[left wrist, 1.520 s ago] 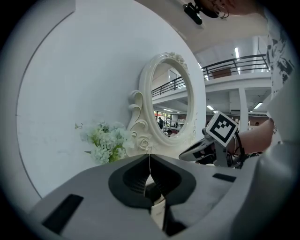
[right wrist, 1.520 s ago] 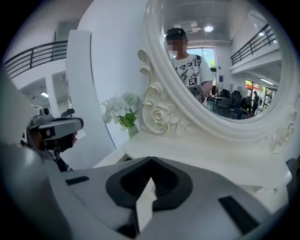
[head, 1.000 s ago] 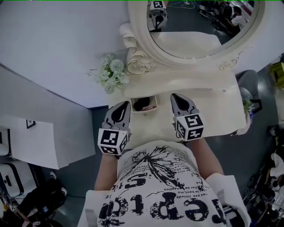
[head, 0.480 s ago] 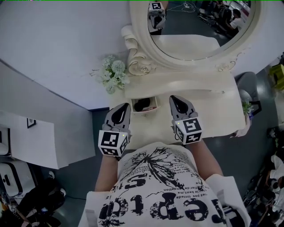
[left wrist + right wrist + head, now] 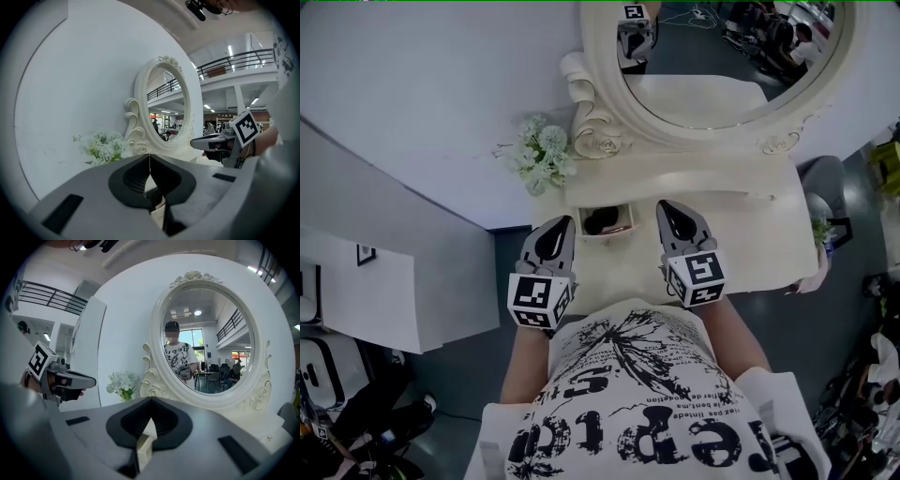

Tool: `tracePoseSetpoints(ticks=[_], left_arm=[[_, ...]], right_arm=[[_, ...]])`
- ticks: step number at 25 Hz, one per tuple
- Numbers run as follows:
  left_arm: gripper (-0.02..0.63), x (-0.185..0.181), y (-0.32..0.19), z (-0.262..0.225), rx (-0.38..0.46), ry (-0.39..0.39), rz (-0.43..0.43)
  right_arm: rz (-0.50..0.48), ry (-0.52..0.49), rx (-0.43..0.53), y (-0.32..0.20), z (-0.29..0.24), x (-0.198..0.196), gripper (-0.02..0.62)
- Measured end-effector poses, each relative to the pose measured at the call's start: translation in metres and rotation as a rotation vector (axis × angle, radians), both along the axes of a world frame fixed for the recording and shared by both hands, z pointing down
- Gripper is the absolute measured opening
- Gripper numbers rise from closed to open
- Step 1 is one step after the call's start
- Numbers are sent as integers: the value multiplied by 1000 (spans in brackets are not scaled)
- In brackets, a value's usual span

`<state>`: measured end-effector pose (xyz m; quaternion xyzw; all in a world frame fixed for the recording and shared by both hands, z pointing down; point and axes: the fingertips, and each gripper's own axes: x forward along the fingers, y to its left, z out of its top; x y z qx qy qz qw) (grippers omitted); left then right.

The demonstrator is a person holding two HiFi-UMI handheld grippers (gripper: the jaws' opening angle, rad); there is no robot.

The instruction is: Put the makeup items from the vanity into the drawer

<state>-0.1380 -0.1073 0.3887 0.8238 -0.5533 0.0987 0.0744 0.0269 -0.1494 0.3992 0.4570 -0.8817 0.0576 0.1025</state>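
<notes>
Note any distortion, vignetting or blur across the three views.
Head view: evenly lit, cool and dim, sharp, no glare on the mirror. Left gripper view: heavy fisheye, black corners, left gripper soft up close. Right gripper view: same fisheye and dark corners; a mosaic patch sits in the mirror.

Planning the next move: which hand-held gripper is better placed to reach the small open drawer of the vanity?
Left, probably. The left hand-held gripper sits right beside the open drawer, shut and empty. The right hand-held gripper, also shut and empty, is farther from it, over the vanity top.
</notes>
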Motion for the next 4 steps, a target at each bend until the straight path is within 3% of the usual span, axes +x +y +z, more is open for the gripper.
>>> tracePoseSetpoints(ticks=[4], left_arm=[[21, 5, 1, -3, 1, 4, 3]], right_arm=[[1, -4, -5, 0, -1, 4, 17]])
